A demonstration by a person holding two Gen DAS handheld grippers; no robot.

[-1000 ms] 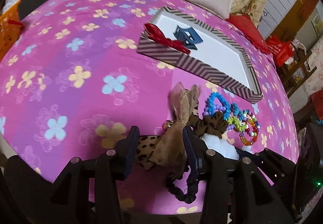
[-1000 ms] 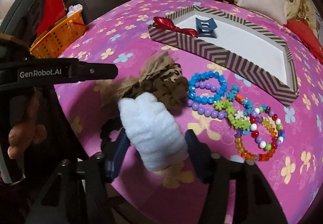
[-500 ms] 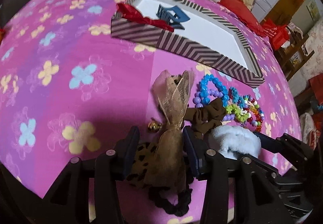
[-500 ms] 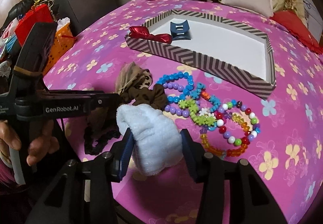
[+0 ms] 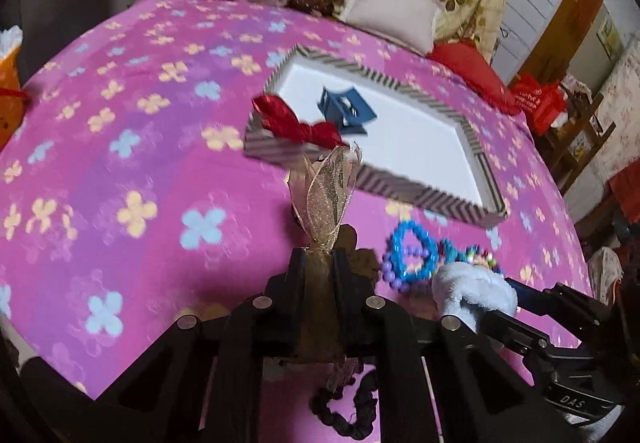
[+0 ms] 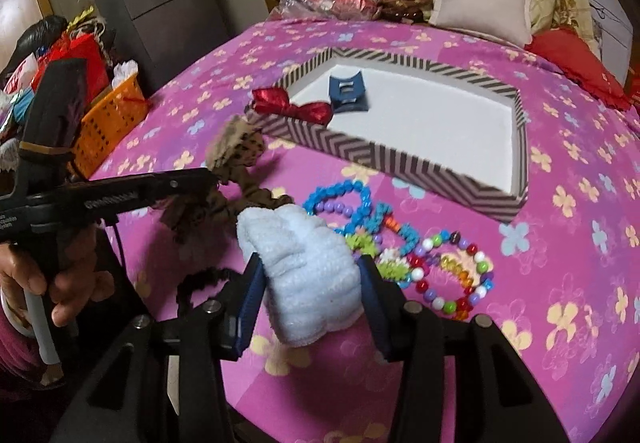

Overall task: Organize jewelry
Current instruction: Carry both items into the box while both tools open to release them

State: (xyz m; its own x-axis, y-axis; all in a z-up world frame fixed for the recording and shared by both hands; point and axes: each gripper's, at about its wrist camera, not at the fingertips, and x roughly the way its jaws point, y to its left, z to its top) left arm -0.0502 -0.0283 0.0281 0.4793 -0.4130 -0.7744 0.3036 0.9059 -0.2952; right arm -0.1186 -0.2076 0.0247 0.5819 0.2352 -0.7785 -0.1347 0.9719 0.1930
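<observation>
A: What has moved since a second ago?

B: The left claw [image 5: 318,257], which stood wide around the gauzy tan hair bow [image 5: 328,195], has drawn in on it. Its jaws are closing with the bow's knot pinched between them, and the bow's sheer loops stand up above the fingertips.

A: And further left?

B: In the right wrist view a hand [image 6: 48,279] grips the left tool's handle at the left edge, with an orange basket [image 6: 108,123] behind it beside the bed.

A: Is anything hanging from that claw?

B: Leopard-print fabric bunches at its tip, and a black scrunchie [image 5: 348,415] shows below it; whether that one is off the pink flowered bedspread [image 5: 120,147] I cannot tell.

A: The right claw?

B: The right claw [image 6: 310,291] is clamped on a fluffy white scrunchie [image 6: 304,267], both pads pressing its sides.

A: Where is the rest of the jewelry?

B: The beaded bracelets [image 6: 404,243] lie in a heap on the bedspread just right of the white scrunchie. Beyond them sits the chevron-striped tray [image 6: 360,147], with a red bow [image 6: 292,105] on its near left corner and a blue clip [image 6: 346,91] inside.
</observation>
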